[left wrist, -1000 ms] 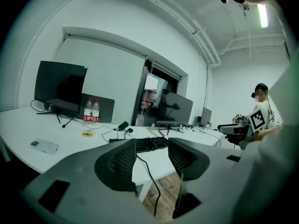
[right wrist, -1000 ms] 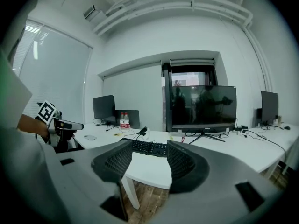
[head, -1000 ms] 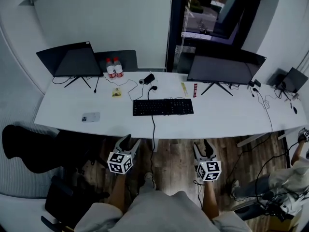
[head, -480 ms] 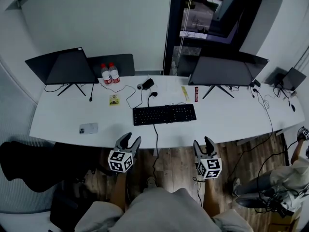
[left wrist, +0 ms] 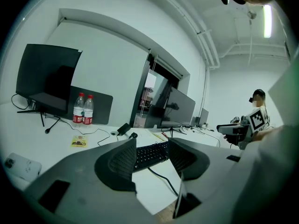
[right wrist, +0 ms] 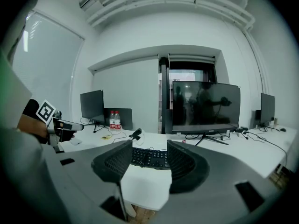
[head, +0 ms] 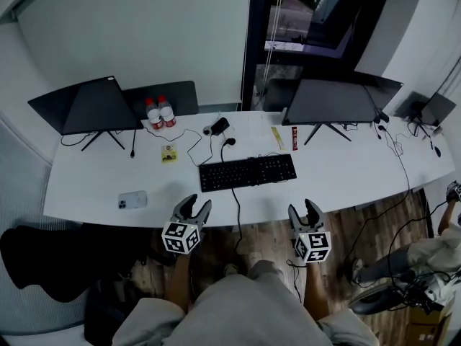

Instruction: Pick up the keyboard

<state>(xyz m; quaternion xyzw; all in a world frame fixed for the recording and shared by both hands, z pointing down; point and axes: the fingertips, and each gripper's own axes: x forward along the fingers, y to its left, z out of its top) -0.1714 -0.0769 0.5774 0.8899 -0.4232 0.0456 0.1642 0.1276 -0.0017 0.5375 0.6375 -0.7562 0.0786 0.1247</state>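
**deskguy:** While you're hovering like that, where's the keyboard sitting?

**me:** Mid-desk, flat on top. My left gripper and right gripper hover by the desk's near edge. The keyboard is ahead of both and roughly between them, well apart from either. Both pairs of jaws are spread with nothing in them. Each gripper view just frames the keyboard through the gap, far off.

**deskguy:** Anything one view gets that the others miss?

**me:** Left gripper view catches my right gripper side-on, and the right gripper view catches my left one the same way. Only the head view shows the phone clearly, well left of the keyboard. It also shows the cable running from the keyboard's near side over the desk edge.

**deskguy:** Which way does it lie?

**me:** Long axis runs left-right along the desk, right end angled slightly away from me. Keys up, one long edge facing me.
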